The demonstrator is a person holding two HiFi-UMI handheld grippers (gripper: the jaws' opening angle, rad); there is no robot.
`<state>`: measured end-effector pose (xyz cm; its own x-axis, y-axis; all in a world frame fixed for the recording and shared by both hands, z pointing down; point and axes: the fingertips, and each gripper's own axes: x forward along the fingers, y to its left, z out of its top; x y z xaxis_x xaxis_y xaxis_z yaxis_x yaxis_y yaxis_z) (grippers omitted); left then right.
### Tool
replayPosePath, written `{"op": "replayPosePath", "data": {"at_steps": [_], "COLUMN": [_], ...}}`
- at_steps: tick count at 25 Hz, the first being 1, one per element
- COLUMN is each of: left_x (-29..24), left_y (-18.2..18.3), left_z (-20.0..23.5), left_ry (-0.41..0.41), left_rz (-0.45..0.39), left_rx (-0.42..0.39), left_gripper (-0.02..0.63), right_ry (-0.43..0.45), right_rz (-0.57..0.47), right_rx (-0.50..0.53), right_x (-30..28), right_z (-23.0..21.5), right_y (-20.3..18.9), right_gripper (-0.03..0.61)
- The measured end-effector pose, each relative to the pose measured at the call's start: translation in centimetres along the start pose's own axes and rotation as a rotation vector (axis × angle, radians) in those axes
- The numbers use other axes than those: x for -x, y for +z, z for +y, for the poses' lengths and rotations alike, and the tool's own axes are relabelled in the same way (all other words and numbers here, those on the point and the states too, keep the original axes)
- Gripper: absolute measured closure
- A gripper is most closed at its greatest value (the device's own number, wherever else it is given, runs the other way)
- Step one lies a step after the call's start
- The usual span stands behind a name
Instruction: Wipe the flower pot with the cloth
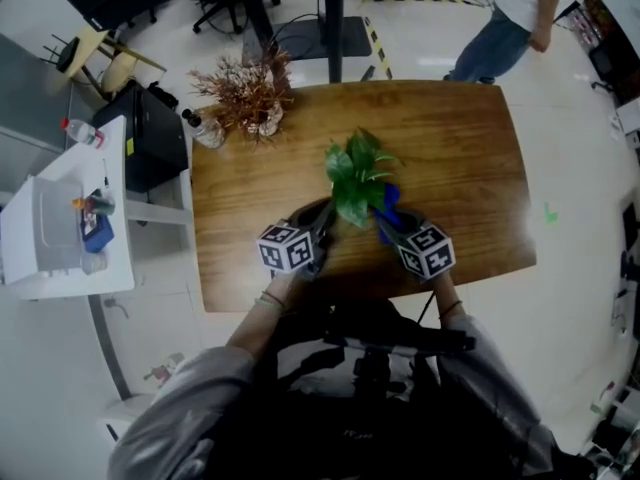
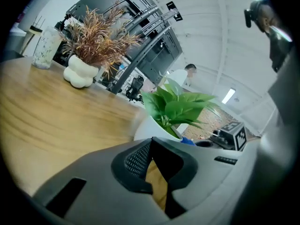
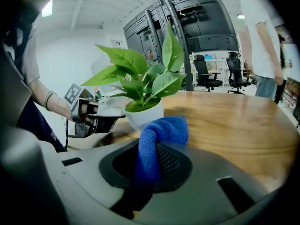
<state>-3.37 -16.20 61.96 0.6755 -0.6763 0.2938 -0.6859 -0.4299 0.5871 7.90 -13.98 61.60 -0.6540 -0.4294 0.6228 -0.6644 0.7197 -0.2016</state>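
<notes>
Two grippers flank the flower pot point(image 3: 144, 115), which stands upright near the front edge of the wooden table point(image 1: 470, 168). At the far left a clear bottle point(image 1: 206, 131) and a white vase of dried sprigs point(image 1: 250, 103) sit well apart from the work and look safe. The left gripper point(image 2: 151, 142) has its jaws drawn together on nothing, with only bare wood showing through the slit below the tips. It sits just beside the pot's left wall; I cannot tell whether it touches. Green leaves point(image 1: 355, 173) spread from the pot over both tools. To the right, the right gripper point(image 3: 153, 149) is clamped on the blue cloth point(image 3: 164, 131), whose bunched fold bulges ahead of the jaws, close to the pot's white side.

Tipping looks like the main hazard. The pot seems light and top-heavy, so a sideways rub from the cloth could push it leftward. Unless the left gripper is braced firmly against the wall, the pot may slide or topple and spill soil by the table edge. The cloth is held only by a pinch, so drag along the wall might pull it free. Low leaves could also snag in the fold and tear. At the far right a person point(image 1: 520, 8) stands beyond the table, too distant to matter
</notes>
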Motion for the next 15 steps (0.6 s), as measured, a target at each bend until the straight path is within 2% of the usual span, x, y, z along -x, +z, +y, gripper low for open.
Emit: {"op": "replayPosePath", "data": {"at_steps": [4, 7, 10, 15], "left_x": [-0.1, -0.4, -0.4, 0.1], "left_y": [-1.5, -1.1, -0.2, 1.6], "left_z": [-1.0, -1.1, -0.7, 1.3], "left_ry": [-0.026, -0.036, -0.024, 0.021], "left_rz": [0.033, 0.028, 0.01, -0.031], "left_rx": [0.004, -0.002, -0.007, -0.001], "left_gripper": [0.607, 0.607, 0.607, 0.607], "right_ry": [-0.004, 0.021, 0.044, 0.077], "right_rz": [-0.001, 0.003, 0.014, 0.057], "right_rx": [0.108, 0.183, 0.197, 0.193], "right_x": [0.3, -0.4, -1.1, -2.3], "right_z": [-1.9, -2.3, -1.8, 0.0], "right_y": [2.3, 3.8, 4.2, 2.1], "right_gripper": [0.522, 0.522, 0.522, 0.522]}}
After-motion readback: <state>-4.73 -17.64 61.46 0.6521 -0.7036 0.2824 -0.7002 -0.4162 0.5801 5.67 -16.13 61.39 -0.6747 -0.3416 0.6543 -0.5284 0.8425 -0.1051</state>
